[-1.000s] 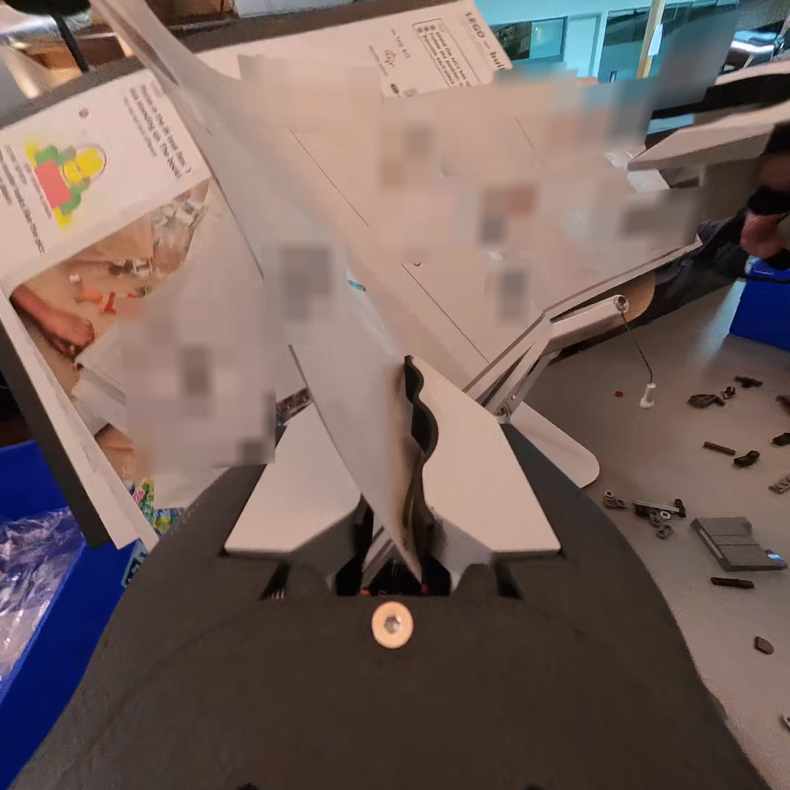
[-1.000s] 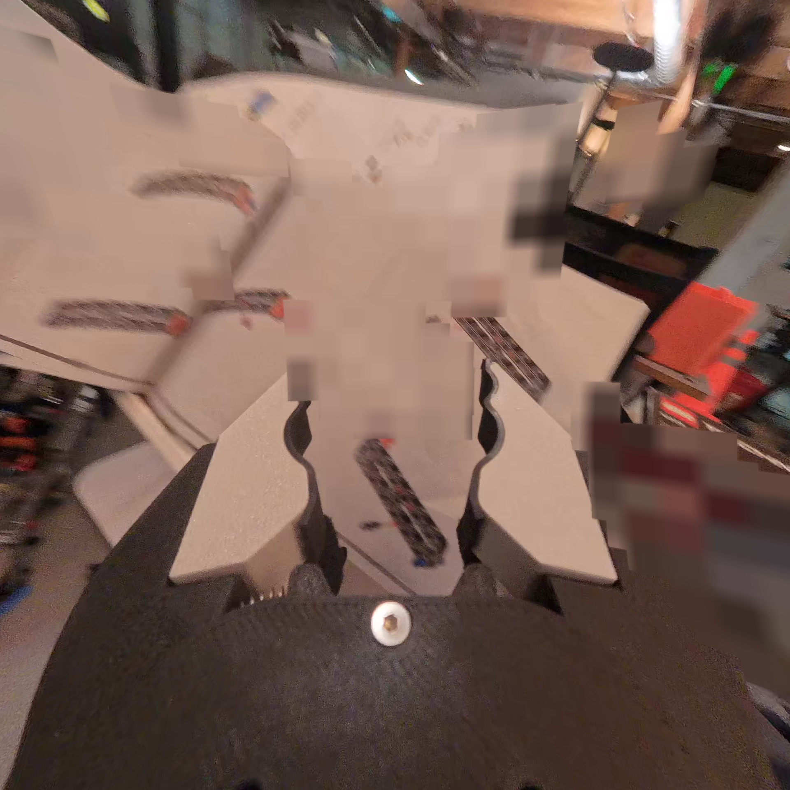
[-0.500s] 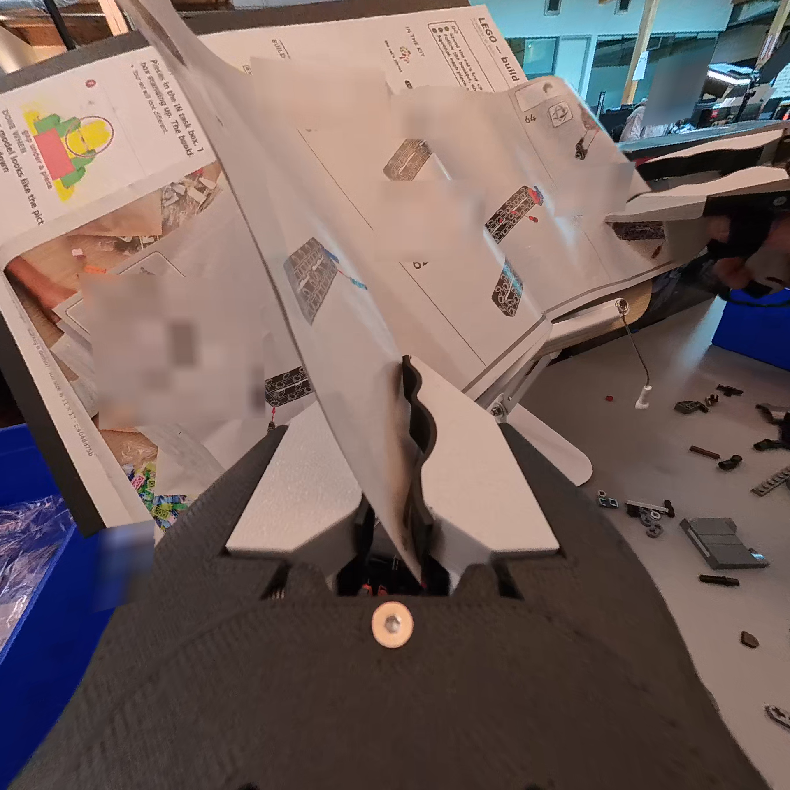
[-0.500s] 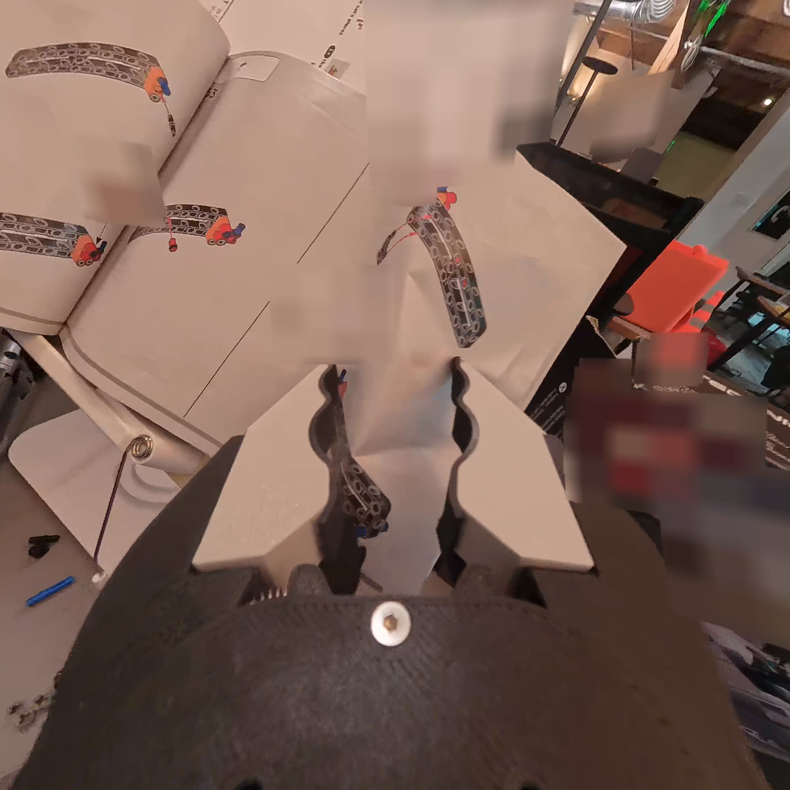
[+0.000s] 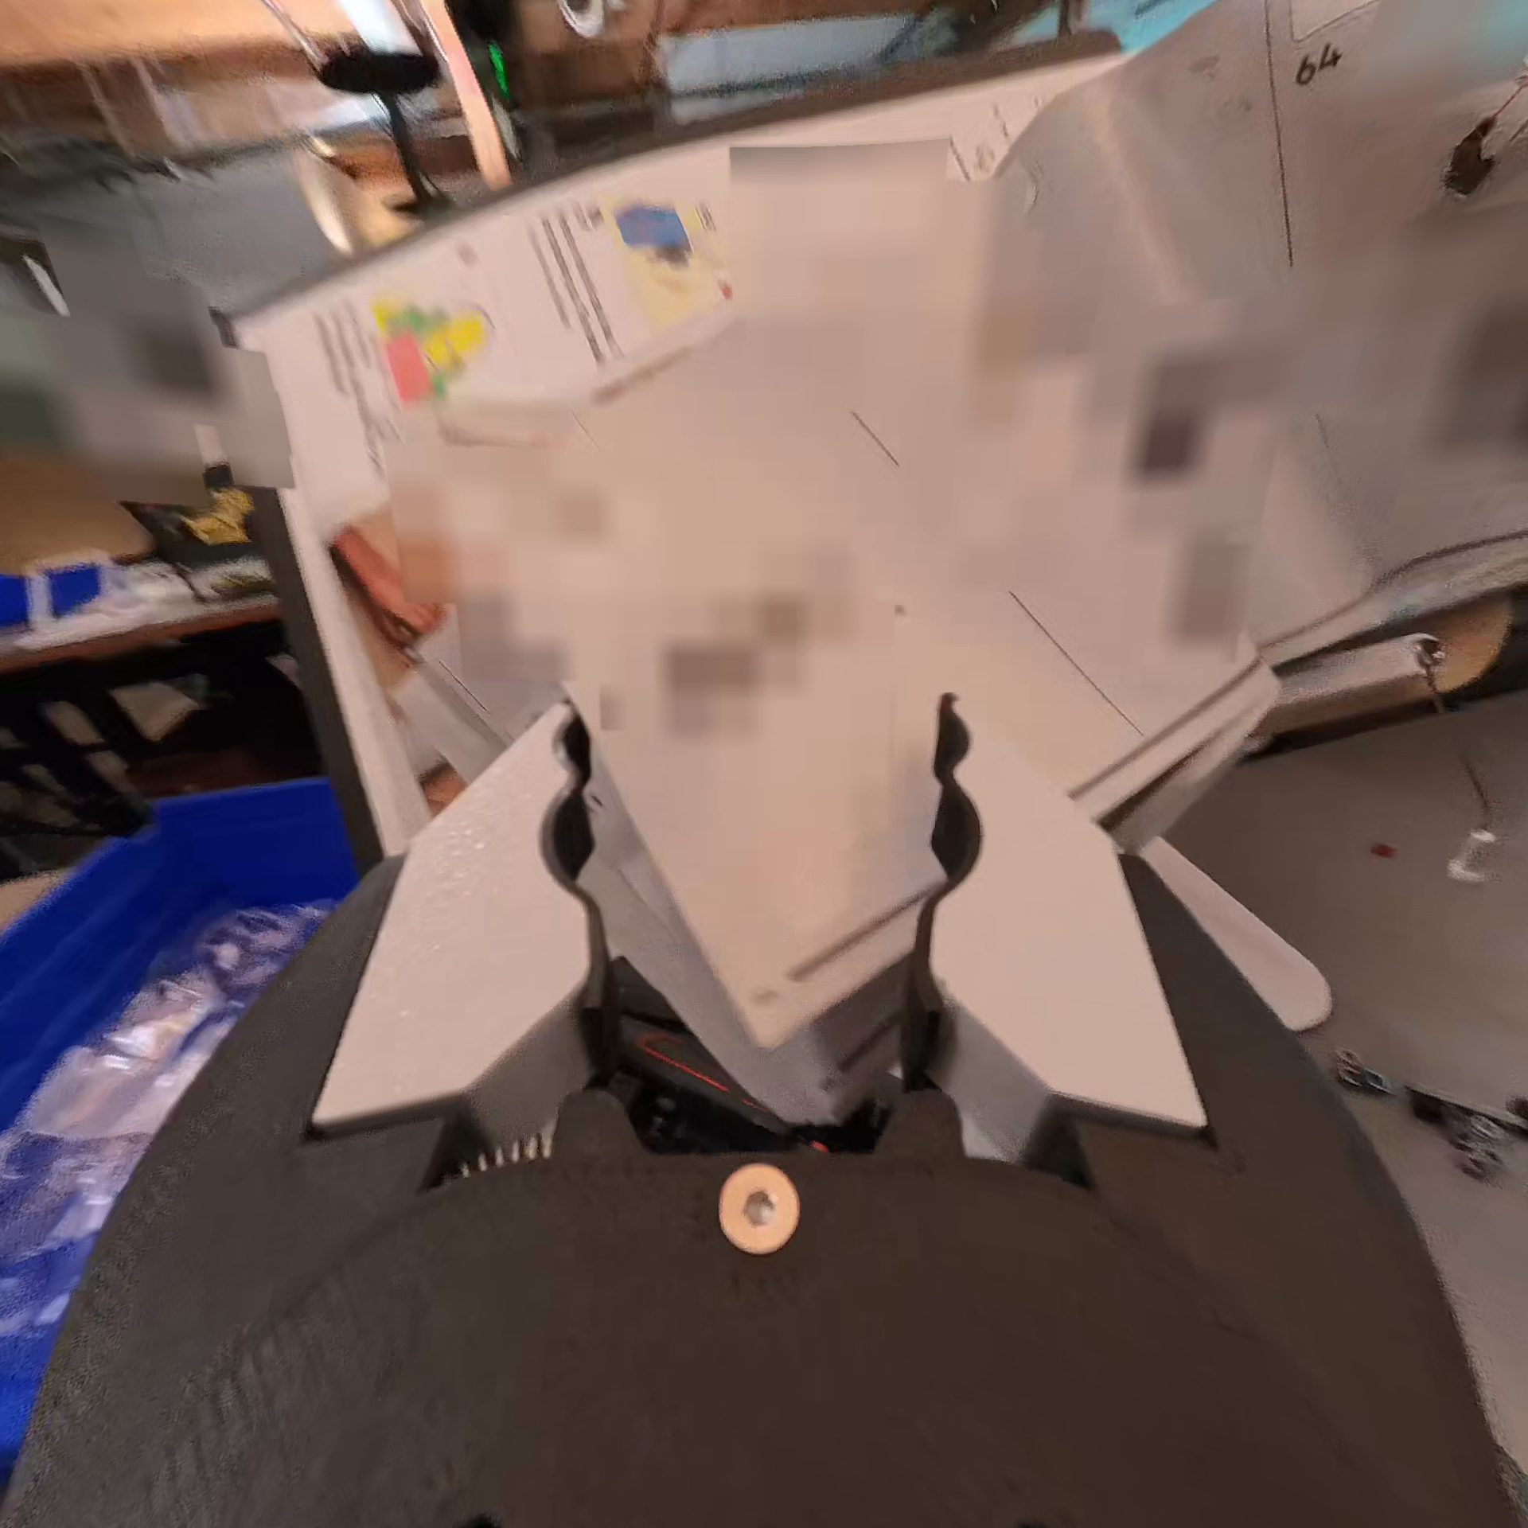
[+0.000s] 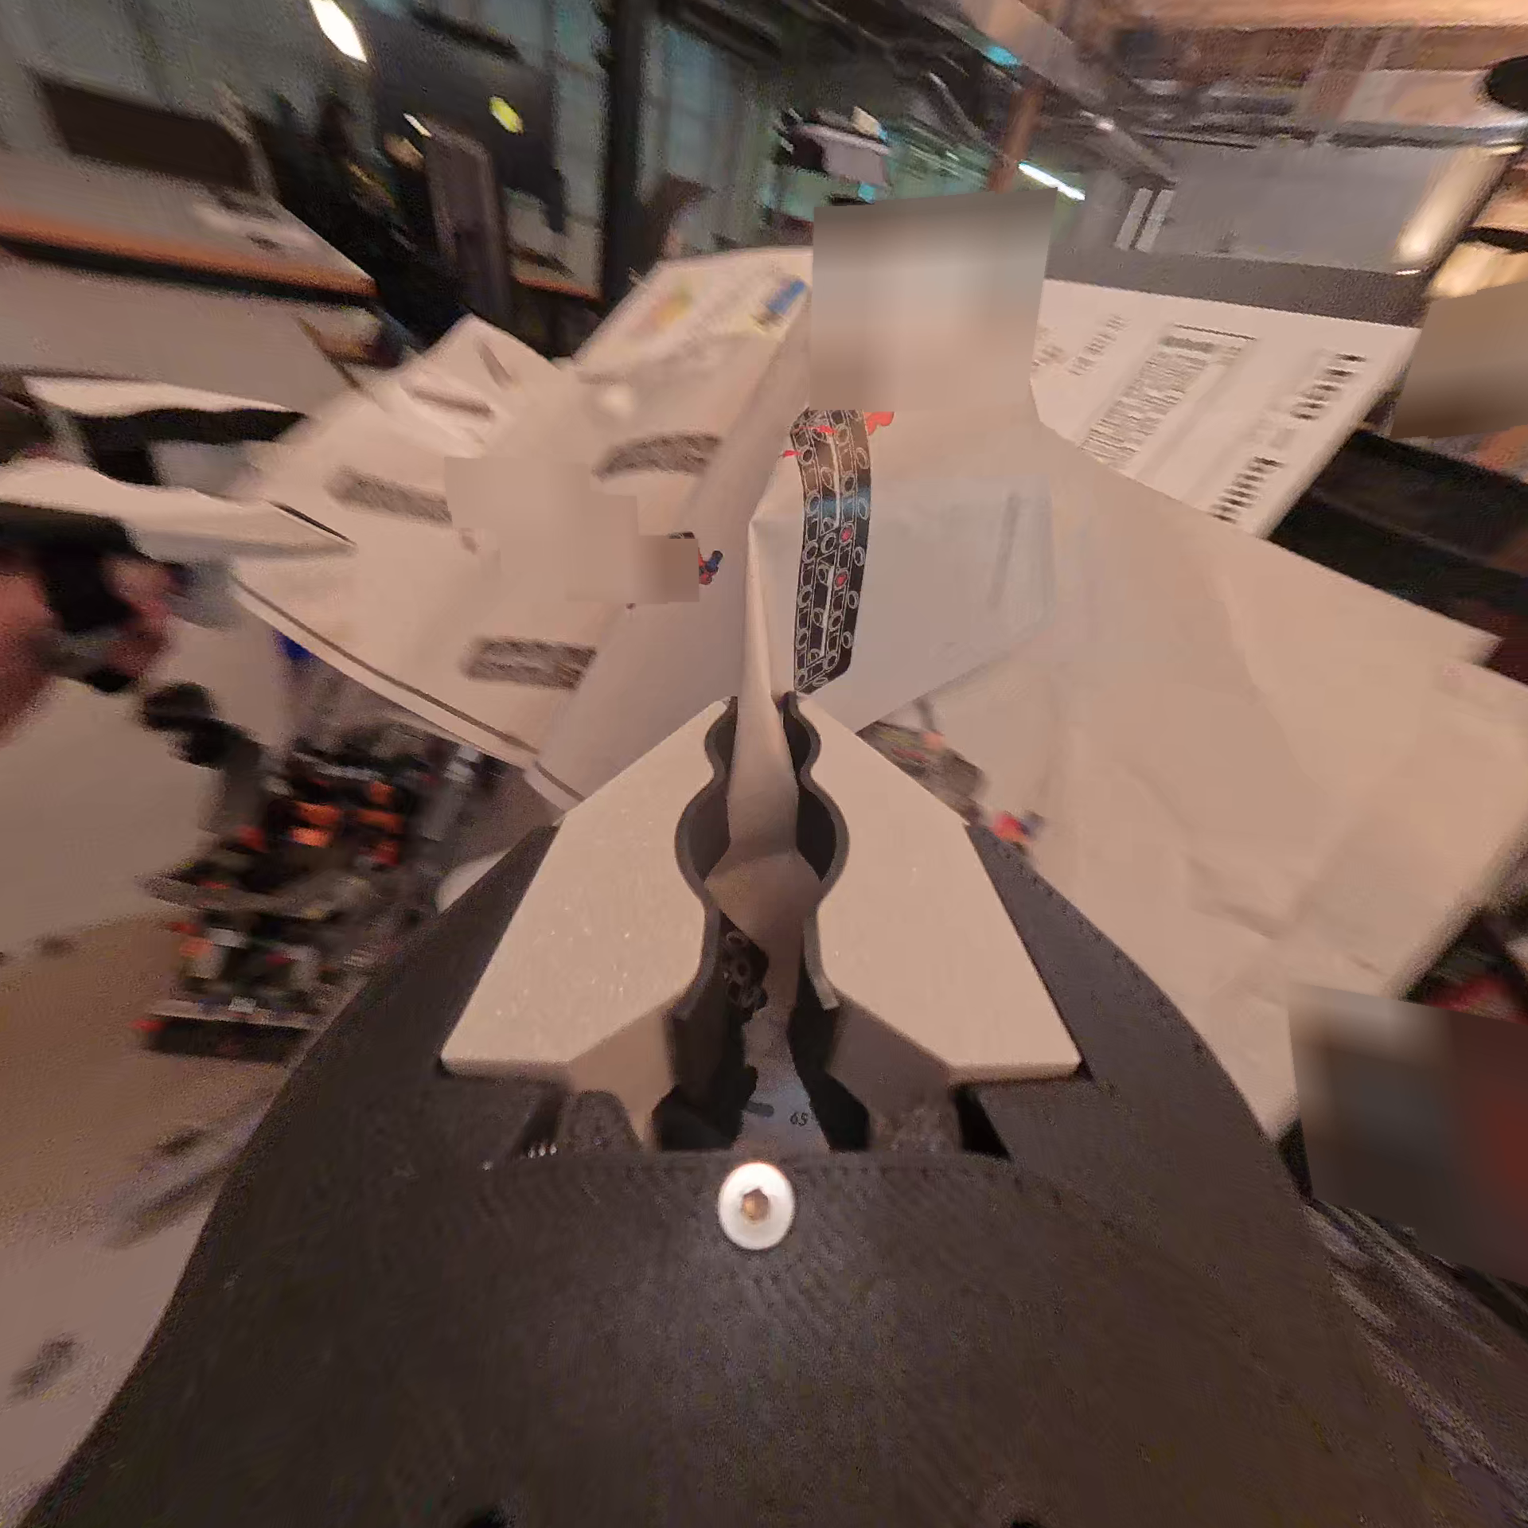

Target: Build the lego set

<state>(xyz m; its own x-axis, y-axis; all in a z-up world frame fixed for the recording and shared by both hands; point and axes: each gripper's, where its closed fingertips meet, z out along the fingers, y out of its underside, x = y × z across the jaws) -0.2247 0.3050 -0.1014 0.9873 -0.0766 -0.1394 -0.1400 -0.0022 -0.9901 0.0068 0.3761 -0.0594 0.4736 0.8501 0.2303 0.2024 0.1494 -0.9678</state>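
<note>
A: Page-turning: right tool (image 6: 756, 711) pinches a page (image 6: 827, 579) of the instruction booklet (image 5: 1075, 496).
B: Left tool (image 5: 756, 719)?
A: Released before the booklet. Next, I judge, laying the page flat.

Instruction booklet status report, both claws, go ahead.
Left claw open, booklet corner loose between its fingers. Right claw shut on a page. Loose parts on the table, clear of both.

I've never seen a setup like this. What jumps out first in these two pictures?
The big white instruction booklet propped on its stand fills both views. The right tool is shut on one of its pages, dead centre, while the left tool stands open before the booklet's lower corner. A blue bin sits lower left.
</note>
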